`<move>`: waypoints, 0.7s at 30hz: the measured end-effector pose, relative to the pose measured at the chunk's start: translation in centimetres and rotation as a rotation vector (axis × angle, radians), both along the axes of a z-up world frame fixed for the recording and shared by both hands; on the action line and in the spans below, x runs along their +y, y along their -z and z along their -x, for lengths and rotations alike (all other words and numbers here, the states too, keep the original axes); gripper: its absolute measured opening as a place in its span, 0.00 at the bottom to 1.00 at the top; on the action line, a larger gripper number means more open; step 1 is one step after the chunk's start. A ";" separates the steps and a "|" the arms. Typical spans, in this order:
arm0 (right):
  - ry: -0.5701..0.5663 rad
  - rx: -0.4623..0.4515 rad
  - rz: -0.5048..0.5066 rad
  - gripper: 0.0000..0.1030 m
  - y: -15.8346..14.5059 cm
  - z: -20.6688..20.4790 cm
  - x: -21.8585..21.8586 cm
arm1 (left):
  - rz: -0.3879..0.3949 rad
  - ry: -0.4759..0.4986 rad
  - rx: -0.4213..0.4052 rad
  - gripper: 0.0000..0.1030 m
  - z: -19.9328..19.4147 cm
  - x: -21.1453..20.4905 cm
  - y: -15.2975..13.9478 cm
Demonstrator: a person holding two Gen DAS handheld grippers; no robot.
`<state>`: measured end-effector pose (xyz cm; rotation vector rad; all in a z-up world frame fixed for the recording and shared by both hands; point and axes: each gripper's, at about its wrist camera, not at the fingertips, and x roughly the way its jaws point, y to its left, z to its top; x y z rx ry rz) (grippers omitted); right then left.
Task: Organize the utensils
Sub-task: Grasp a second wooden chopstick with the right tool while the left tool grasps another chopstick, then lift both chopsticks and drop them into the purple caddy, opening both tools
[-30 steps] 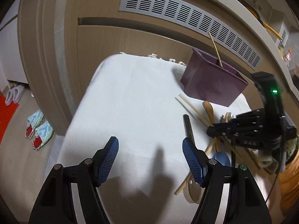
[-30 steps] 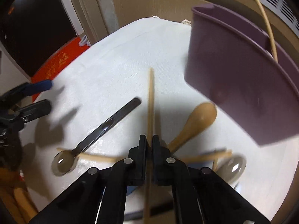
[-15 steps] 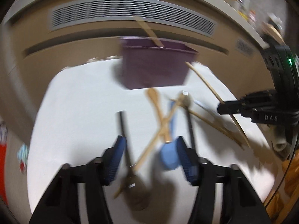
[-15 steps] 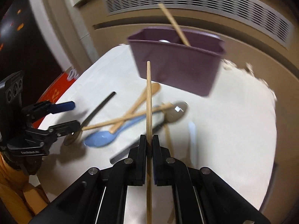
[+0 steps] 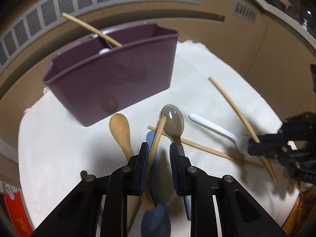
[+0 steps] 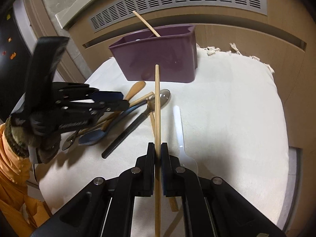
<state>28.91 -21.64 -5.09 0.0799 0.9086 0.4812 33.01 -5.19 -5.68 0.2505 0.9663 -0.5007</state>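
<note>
**Right gripper holds a chopstick; left gripper straddles the utensil pile**

The right gripper [image 6: 157, 151] is closed tight on a wooden chopstick [image 6: 157, 106], which runs straight forward between its fingers, tip pointing at the purple bin [image 6: 158, 56]. In the left wrist view the same chopstick [image 5: 235, 108] slants up out of the right gripper [image 5: 256, 145], raised above the white cloth [image 5: 197, 90].

The left gripper [image 5: 158, 158] is partly open, its blue pads on either side of a second chopstick [image 5: 158, 136] and the blue spoon [image 5: 156, 217] lying under it; whether the pads touch either one is unclear. Just left of its fingers lies a wooden spoon [image 5: 120, 130]; just right, a clear spoon [image 5: 173, 121] with a dark handle. A third chopstick [image 5: 201, 148] crosses under the pile, and a white plastic spoon [image 5: 213, 127] lies apart to the right.

The bin [image 5: 110, 79] stands at the cloth's far edge, with one chopstick [image 5: 88, 28] leaning out of it.
</note>
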 end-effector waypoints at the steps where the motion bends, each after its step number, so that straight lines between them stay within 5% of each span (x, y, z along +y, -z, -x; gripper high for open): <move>1: 0.000 0.004 -0.008 0.06 0.2 -0.1 -0.2 | -0.008 -0.002 0.010 0.22 -0.4 -0.2 0.3; 10: -0.004 0.007 -0.016 0.06 0.9 -0.2 -0.1 | -0.017 -0.055 0.122 0.22 -2.7 -0.1 2.4; 17: 0.012 -0.015 -0.011 0.06 0.1 0.5 -0.2 | 0.027 -0.095 0.064 0.14 -0.9 1.3 1.2; 21: 0.013 -0.035 -0.010 0.06 -0.8 1.4 0.0 | 0.130 -0.130 0.010 0.14 2.1 3.5 -0.9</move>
